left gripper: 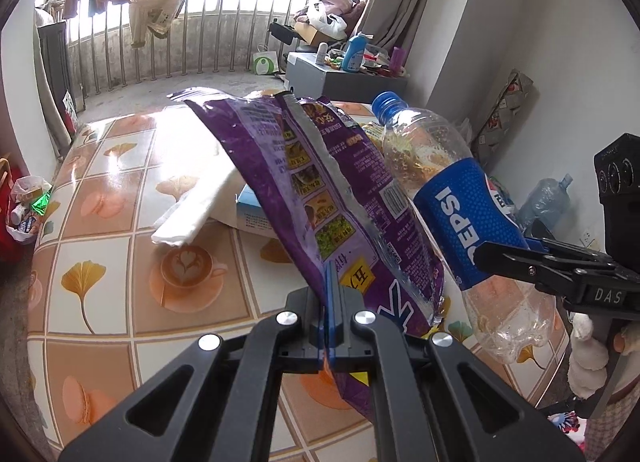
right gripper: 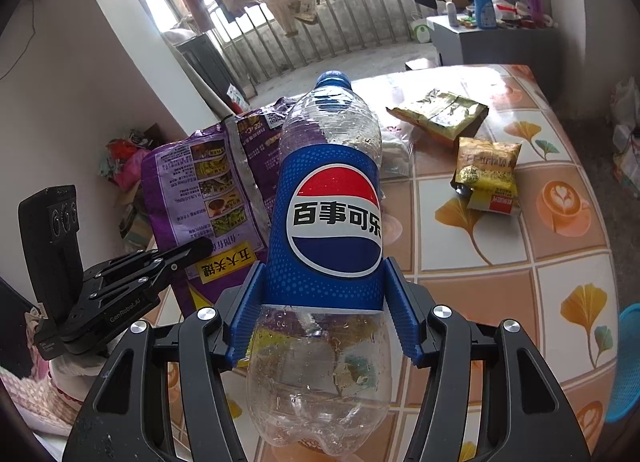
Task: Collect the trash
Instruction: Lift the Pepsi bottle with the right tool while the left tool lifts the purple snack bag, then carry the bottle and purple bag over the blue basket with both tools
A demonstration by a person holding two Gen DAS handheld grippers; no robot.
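My left gripper (left gripper: 329, 294) is shut on a large purple snack bag (left gripper: 320, 165), held up above the table; the bag also shows in the right wrist view (right gripper: 208, 173). My right gripper (right gripper: 324, 302) is shut on an empty Pepsi bottle (right gripper: 328, 221) with a blue cap, gripped at the label. The bottle (left gripper: 452, 197) hangs just right of the purple bag in the left wrist view, with the right gripper (left gripper: 500, 258) clamped on it. Two yellow-green snack wrappers (right gripper: 488, 169) (right gripper: 440, 111) lie on the table.
The table (left gripper: 120, 262) has a tiled cloth with leaf and coffee prints. A white cloth (left gripper: 200, 197) and a blue box (left gripper: 252, 209) lie on it. A trash bag (left gripper: 24, 205) sits on the floor at left. A blue basket (right gripper: 628, 362) is at the right edge.
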